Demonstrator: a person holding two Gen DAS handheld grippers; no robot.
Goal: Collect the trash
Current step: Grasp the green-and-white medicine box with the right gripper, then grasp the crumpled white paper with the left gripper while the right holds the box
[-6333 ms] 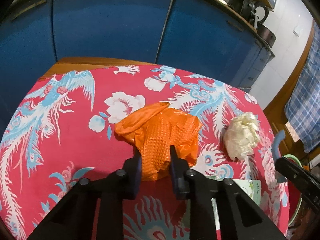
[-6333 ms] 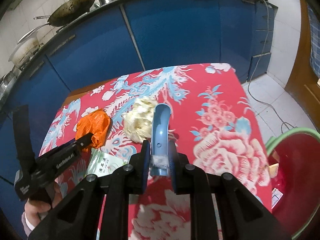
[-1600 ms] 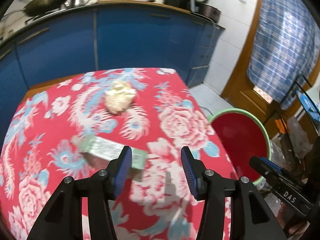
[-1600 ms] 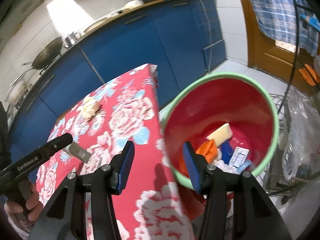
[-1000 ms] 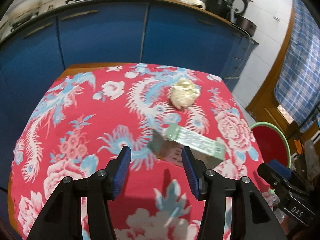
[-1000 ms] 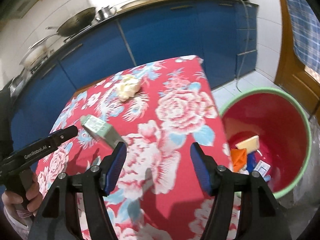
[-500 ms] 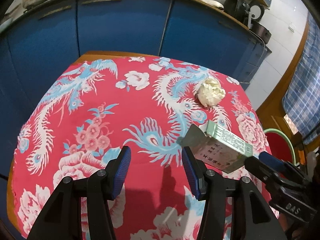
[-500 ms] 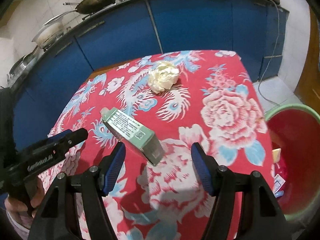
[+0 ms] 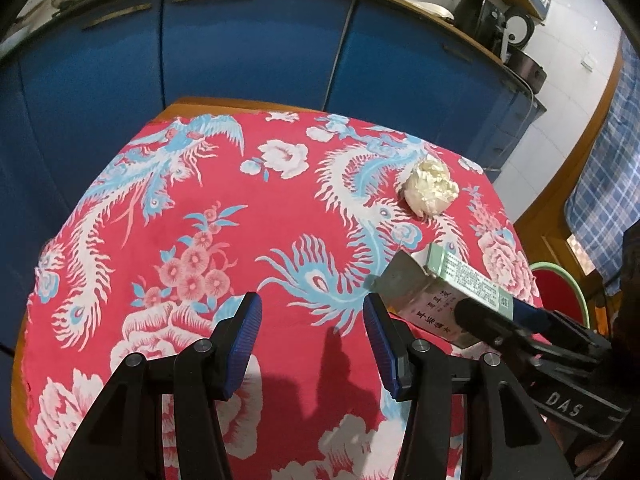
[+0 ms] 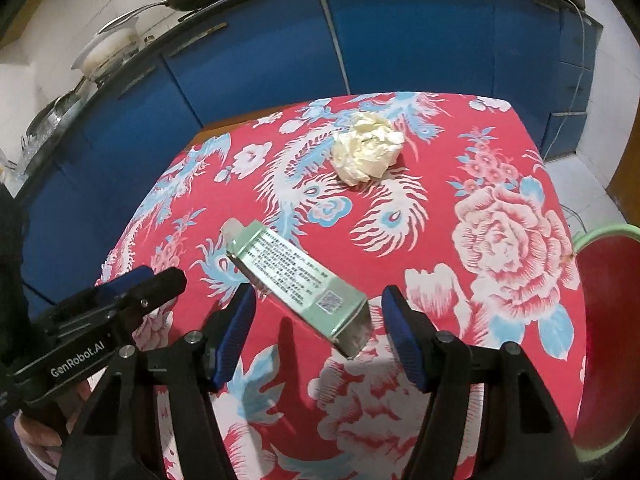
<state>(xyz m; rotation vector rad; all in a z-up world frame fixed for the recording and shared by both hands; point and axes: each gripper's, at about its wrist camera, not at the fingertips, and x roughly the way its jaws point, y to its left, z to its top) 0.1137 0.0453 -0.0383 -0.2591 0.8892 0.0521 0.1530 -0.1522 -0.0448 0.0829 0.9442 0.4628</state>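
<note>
Here the right gripper (image 10: 318, 330) jaws, closing, straddle the green carton (image 10: 296, 282) untouched.

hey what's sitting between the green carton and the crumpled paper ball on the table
Nothing: in the right wrist view only bare floral tablecloth lies between the green carton and the crumpled paper ball. The left wrist view agrees.

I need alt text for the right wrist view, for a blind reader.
The right gripper, jaws closing, frames a pale green box on a red floral tablecloth. A crumpled paper ball lies beyond; a red bin stands right.
</note>
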